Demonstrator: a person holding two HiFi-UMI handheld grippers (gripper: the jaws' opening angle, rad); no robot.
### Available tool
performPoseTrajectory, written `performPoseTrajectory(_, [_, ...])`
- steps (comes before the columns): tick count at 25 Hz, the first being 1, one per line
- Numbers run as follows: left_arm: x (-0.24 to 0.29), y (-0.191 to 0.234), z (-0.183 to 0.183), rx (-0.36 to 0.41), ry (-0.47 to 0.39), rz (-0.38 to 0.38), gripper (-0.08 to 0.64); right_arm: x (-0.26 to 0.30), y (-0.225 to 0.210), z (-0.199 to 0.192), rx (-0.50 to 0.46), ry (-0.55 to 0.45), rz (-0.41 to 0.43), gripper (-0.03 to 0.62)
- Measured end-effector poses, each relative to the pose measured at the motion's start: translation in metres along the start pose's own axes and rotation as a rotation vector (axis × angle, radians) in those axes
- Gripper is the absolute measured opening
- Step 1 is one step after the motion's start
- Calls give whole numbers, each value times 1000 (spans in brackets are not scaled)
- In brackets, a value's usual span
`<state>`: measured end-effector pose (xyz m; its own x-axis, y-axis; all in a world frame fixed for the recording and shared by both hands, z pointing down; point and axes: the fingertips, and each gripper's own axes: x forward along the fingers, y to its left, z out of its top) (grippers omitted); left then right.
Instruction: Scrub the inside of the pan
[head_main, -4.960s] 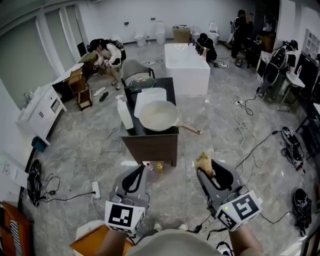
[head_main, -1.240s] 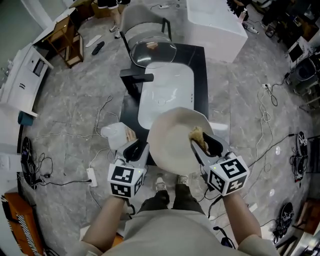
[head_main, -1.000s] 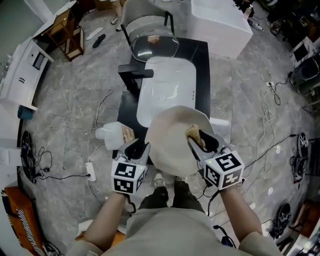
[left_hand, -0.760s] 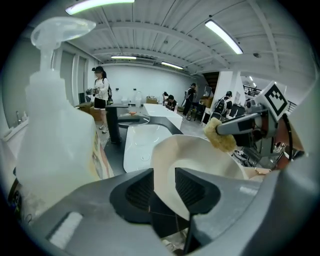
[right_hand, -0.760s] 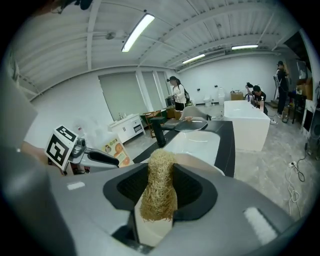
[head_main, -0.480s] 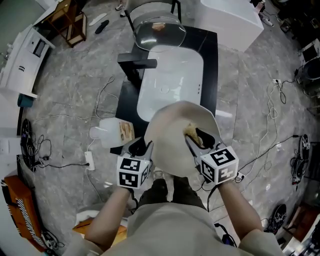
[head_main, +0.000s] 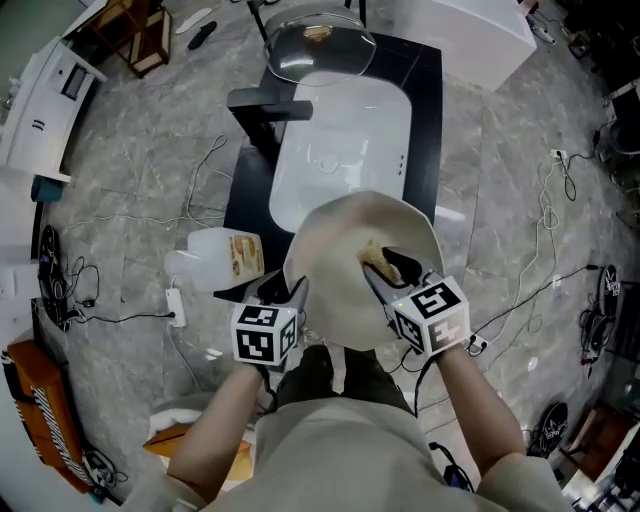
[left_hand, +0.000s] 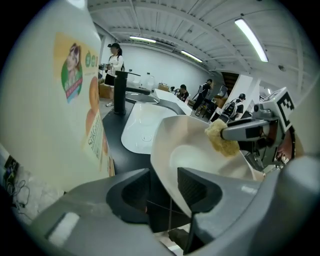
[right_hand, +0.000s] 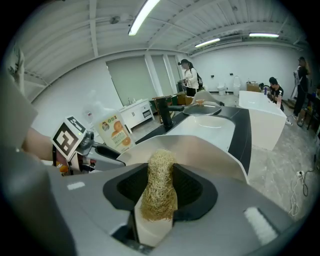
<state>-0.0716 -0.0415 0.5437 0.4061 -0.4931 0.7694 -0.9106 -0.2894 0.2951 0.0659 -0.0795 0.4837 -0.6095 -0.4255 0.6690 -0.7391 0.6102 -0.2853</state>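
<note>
Head view shows the cream pan (head_main: 335, 245) tilted up at the near end of the black desk (head_main: 428, 90), just in front of the white sink (head_main: 340, 150). A fibrous scrubber (head_main: 374, 257) rests against the pan's inner wall, clamped tight in the right tongs (head_main: 384, 268). The left tongs (head_main: 289, 293) have just been opening and stand wide. The pan's rim runs between their jaws, with a gap at the jaw outside the pan. A pale bottle (head_main: 213, 263) with an orange label is just beside them. A glass lid (head_main: 320, 45) lies beyond the sink.
</note>
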Motion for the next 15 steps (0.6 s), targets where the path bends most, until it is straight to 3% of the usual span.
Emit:
performPoseTrajectory(6, [7,5,-7,-69,13,4,161,14,5,-11,-93,66,35,161])
performPoseTrajectory(15, [9,1,-8,-95,5,-3,103,32,17,-28,-114,141,96,161])
